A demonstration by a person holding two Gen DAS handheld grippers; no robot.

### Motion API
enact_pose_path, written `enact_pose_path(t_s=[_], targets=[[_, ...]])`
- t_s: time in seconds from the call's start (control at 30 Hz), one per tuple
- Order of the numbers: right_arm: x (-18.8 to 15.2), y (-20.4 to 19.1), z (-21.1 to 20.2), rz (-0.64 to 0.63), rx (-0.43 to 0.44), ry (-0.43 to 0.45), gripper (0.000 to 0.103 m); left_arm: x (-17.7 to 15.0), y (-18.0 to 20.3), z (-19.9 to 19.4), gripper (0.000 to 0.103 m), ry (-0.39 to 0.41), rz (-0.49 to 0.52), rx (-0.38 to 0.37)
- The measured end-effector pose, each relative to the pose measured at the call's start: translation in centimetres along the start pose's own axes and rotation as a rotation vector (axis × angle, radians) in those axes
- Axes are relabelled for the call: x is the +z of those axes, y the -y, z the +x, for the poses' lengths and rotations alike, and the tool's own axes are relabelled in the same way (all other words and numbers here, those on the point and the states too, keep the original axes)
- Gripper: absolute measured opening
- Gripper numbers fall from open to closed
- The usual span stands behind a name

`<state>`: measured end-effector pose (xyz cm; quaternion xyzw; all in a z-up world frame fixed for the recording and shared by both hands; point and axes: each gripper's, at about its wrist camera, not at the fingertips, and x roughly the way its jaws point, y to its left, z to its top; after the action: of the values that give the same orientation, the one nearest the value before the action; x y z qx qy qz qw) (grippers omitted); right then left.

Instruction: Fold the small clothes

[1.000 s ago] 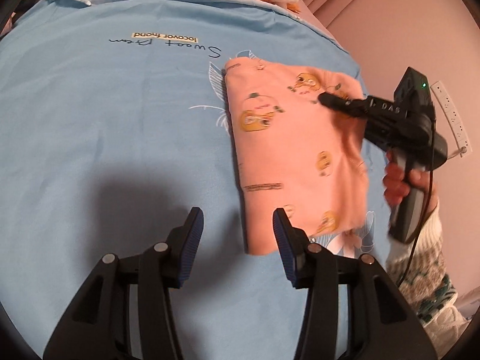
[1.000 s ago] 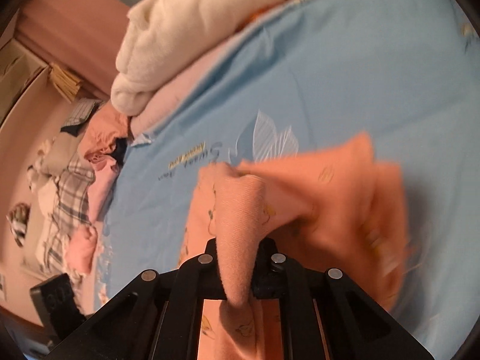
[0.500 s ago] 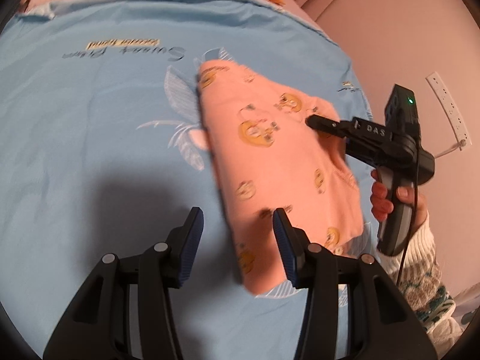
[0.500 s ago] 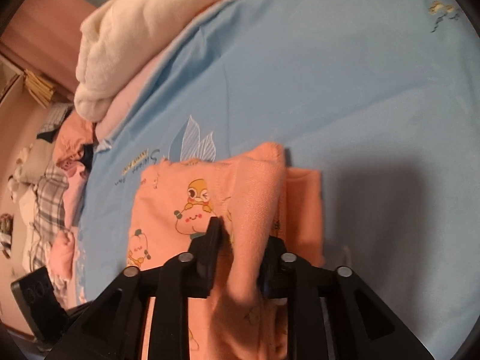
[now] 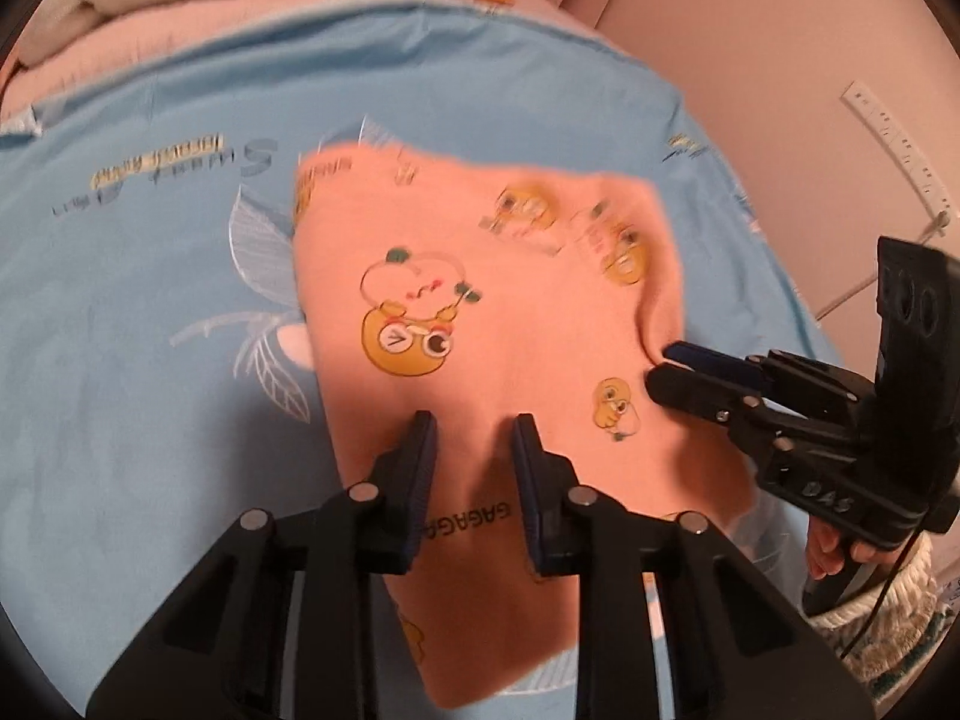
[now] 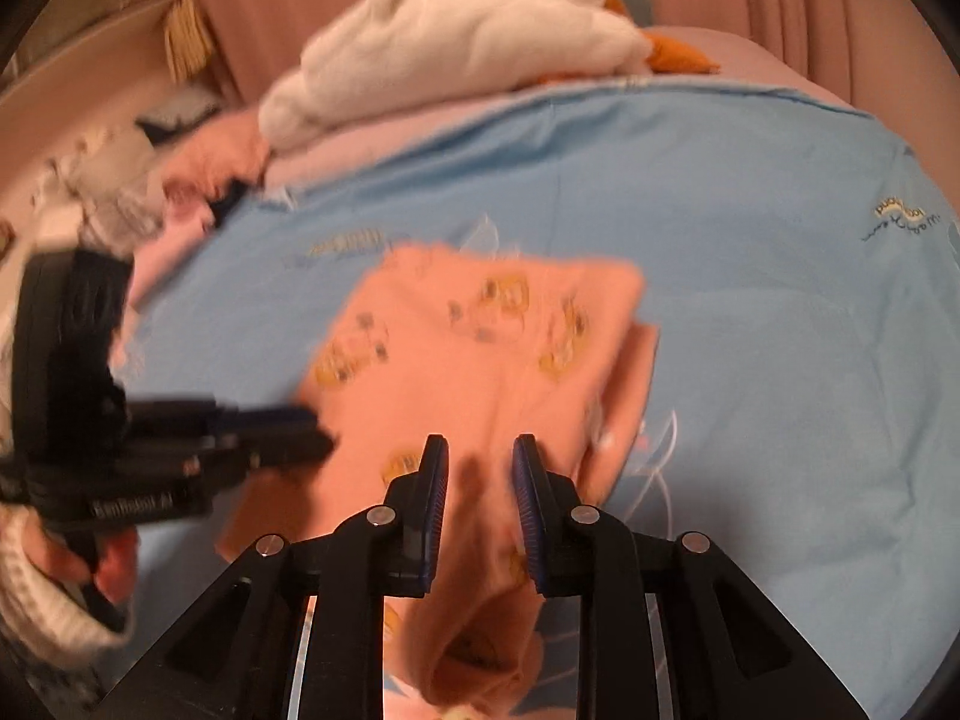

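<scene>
Where folded, soft peach garment [image 5: 480, 312].

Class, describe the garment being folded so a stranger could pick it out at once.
Find the blue bedsheet. In its middle lies the small peach garment, partly folded. Unlike the white and pink laundry heaped at the sheet's far edge, it carries yellow cartoon prints.

Matt soft-knit orange garment [image 5: 492, 324] on smooth blue cotton-like sheet [image 5: 150, 360]; fluffy white blanket [image 6: 456, 42] behind.
</scene>
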<state>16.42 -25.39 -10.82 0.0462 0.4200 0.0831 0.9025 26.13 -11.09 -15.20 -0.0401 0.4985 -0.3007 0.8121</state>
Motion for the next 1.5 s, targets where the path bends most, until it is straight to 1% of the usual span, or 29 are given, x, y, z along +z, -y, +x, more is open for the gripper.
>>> enact_pose_path(t_s=[0.03, 0.1, 0.17, 0.27, 0.4, 0.5, 0.6, 0.77, 1.33, 1.5], targets=[[-0.3, 0.4, 0.8, 0.013, -0.013, -0.024, 0.023, 0.0, -0.3, 0.2, 0.021, -0.002, -0.006, -0.006], [-0.7, 1.1, 1.3, 0.047, 0.006, -0.022, 0.022, -0.1, -0.6, -0.1, 0.021, 0.003, -0.006, -0.013], [-0.7, 1.3, 1.0, 0.062, 0.012, -0.016, 0.022, -0.2, -0.5, -0.4, 0.021, -0.001, 0.005, -0.006], [-0.8, 0.8, 0.0, 0.050, 0.006, -0.008, 0.022, -0.9, 0.1, -1.2, 0.021, 0.000, 0.035, 0.021], [-1.5, 0.3, -1.1, 0.035, 0.017, 0.006, 0.026, -1.7, 0.6, -1.5, 0.021, -0.001, 0.051, 0.049], [-2.2, 0.2, -0.6, 0.027, -0.006, -0.014, 0.027, -2.0, 1.1, -1.6, 0.021, -0.007, 0.064, 0.071], [-2.7, 0.5, 0.1, 0.045, -0.021, -0.048, 0.027, -2.5, 1.5, -1.4, 0.021, -0.021, 0.079, 0.086], [-3.4, 1.0, 0.0, 0.081, -0.005, -0.054, 0.028, -3.2, 1.5, -0.8, 0.021, -0.049, 0.079, 0.089], [-3.8, 0.8, -0.3, 0.081, -0.010, -0.068, 0.029, -3.6, 1.7, -0.8, 0.021, -0.054, 0.084, 0.098], [-3.9, 0.7, -0.3, 0.080, -0.006, -0.071, 0.031, -4.0, 1.6, -0.8, 0.022, -0.053, 0.087, 0.101]])
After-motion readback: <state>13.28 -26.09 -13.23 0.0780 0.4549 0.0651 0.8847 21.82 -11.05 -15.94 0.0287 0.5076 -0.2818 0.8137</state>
